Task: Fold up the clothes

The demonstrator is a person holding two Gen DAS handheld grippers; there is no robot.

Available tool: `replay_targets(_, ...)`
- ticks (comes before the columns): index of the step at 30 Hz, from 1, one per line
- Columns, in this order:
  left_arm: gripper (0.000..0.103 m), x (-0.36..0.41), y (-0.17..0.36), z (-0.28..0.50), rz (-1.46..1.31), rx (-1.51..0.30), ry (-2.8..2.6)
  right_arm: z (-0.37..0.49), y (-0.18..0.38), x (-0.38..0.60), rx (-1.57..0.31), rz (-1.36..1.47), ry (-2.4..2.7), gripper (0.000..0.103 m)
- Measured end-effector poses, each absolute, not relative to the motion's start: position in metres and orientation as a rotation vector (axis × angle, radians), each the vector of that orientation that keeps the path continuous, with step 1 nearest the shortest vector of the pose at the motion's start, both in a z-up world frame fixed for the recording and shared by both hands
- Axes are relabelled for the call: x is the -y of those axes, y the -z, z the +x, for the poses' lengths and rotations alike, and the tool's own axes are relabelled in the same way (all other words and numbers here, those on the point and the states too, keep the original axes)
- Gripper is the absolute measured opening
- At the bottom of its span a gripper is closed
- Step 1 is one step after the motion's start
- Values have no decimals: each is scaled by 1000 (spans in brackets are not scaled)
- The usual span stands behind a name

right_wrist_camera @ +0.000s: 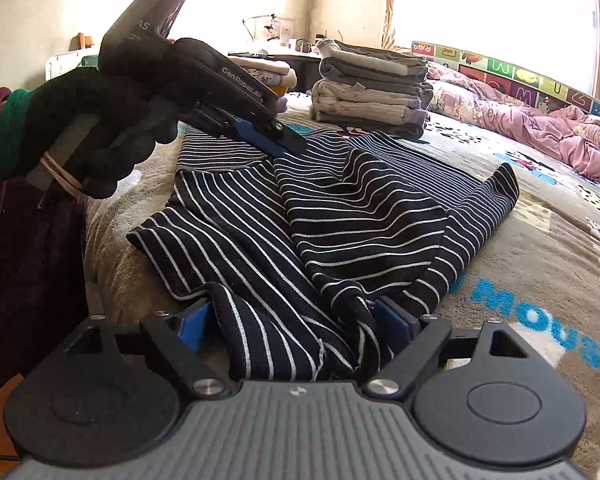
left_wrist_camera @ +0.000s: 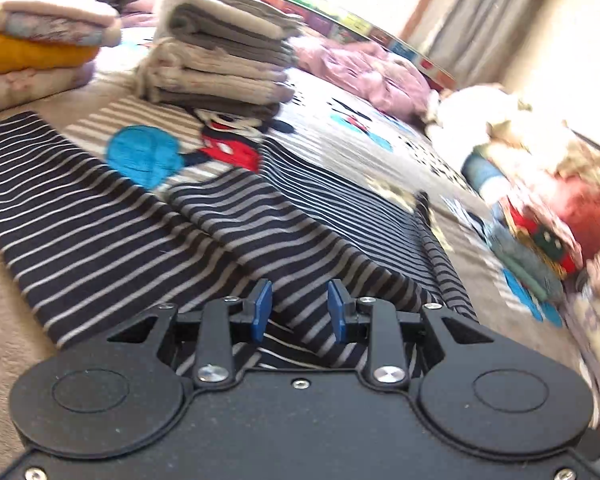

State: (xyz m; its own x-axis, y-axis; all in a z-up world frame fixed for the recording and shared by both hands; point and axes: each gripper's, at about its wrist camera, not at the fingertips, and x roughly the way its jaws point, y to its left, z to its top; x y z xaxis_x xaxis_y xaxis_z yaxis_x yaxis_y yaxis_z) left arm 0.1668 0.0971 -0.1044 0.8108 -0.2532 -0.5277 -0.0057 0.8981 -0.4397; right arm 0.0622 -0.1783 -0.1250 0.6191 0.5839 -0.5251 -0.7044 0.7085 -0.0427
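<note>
On the bed (right_wrist_camera: 540, 248) lies the striped shirt (right_wrist_camera: 340, 208), partly folded. The left gripper (left_wrist_camera: 300, 308) hangs over it, jaws parted, empty. The right gripper (right_wrist_camera: 288, 328) is spread wide around a bunched edge. Only the right view shows the gloved hand (right_wrist_camera: 100, 132); only the left shows the toy heap (left_wrist_camera: 540, 200).

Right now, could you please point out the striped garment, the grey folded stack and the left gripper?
striped garment (right_wrist_camera: 360, 216): right wrist view, on its raised middle fold.
grey folded stack (right_wrist_camera: 374, 88): right wrist view, on its front face.
left gripper (right_wrist_camera: 288, 142): right wrist view, at its fingertips.
</note>
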Motion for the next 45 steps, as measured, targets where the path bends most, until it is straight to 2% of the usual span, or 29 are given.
replay_targets(11, 28, -158, 120, 219, -755, -633, 25, 65, 115, 191, -462, -140, -770, 82)
replay_targets(16, 27, -164, 118, 223, -794, -626, 18, 65, 117, 200, -533, -116, -853, 83)
replay_targets(22, 26, -168, 128, 235, -837, -662, 14, 62, 113, 213, -503, -26, -828, 82)
replay_targets(23, 10, -166, 126, 235, -821, -652, 13, 62, 114, 213, -497, -21, -822, 82)
replay_targets(24, 1, -165, 124, 234, -804, -641, 12, 63, 114, 211, -489, -15, -815, 82)
replay_targets(27, 1, -156, 82, 212, -732, -473, 71, 70, 117, 207, -486, 20, -811, 82)
replay_targets(30, 1, -153, 53, 189, -647, -395, 40, 75, 121, 203, -537, 23, -819, 85)
replay_targets(36, 1, -165, 103, 196, -564, -566, -116, 75, 121, 203, -578, 1, -830, 85)
replay_targets(41, 1, -170, 100, 184, -614, -488, -88, 67, 117, 202, -580, -65, -836, 84)
replay_targets(45, 2, -172, 112, 195, -582, -597, -104, 59, 108, 211, -588, -88, -848, 83)
